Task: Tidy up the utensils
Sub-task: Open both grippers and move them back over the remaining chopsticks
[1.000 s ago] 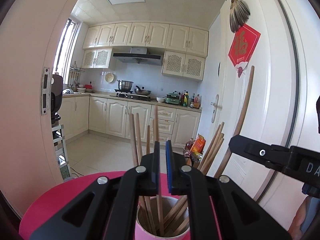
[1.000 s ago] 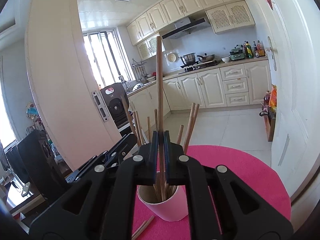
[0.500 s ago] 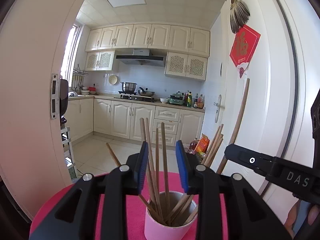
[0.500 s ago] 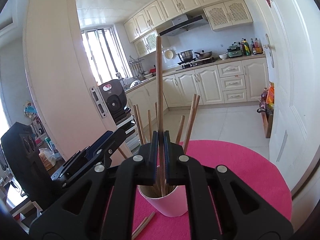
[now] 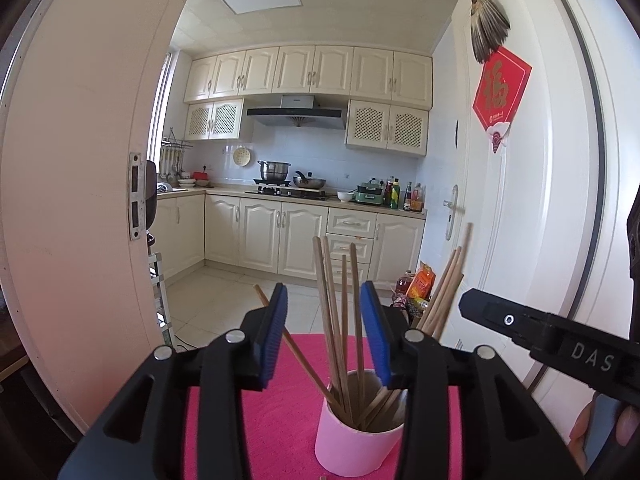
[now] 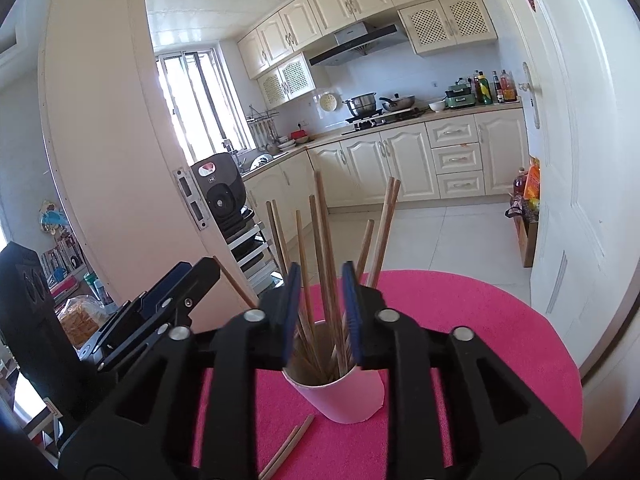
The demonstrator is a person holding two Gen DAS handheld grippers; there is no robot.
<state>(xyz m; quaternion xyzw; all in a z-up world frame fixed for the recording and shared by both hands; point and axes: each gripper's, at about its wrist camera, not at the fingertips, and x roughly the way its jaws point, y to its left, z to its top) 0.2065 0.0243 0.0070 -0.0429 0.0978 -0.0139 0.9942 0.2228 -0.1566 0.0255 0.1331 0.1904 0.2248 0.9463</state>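
Judging progress: most chopsticks (image 6: 320,264) stand in the pink cup (image 6: 340,396) mid-counter; two loose chopsticks (image 6: 286,450) lie near my counter edge. Left hand-held gripper (image 5: 324,332) and right hand-held gripper (image 6: 319,312): jaws just opened, apart, gripping nothing.

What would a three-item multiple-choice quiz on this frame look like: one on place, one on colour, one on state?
1. Where do the two loose chopsticks lie?
A. on the mat in front of the cup
B. inside the cup
C. on the kitchen floor

2. What colour is the cup?
A. green
B. pale pink
C. black

3. How does the right gripper stand?
A. shut on a chopstick
B. open, gripping nothing
C. shut on the cup's rim

Key: 1 A, they lie flat on the pink mat below the cup. 2 B, its wall reads pale pink in both views. 3 B, its jaws have just been opening and the chopsticks in the cup stand free between the pads.
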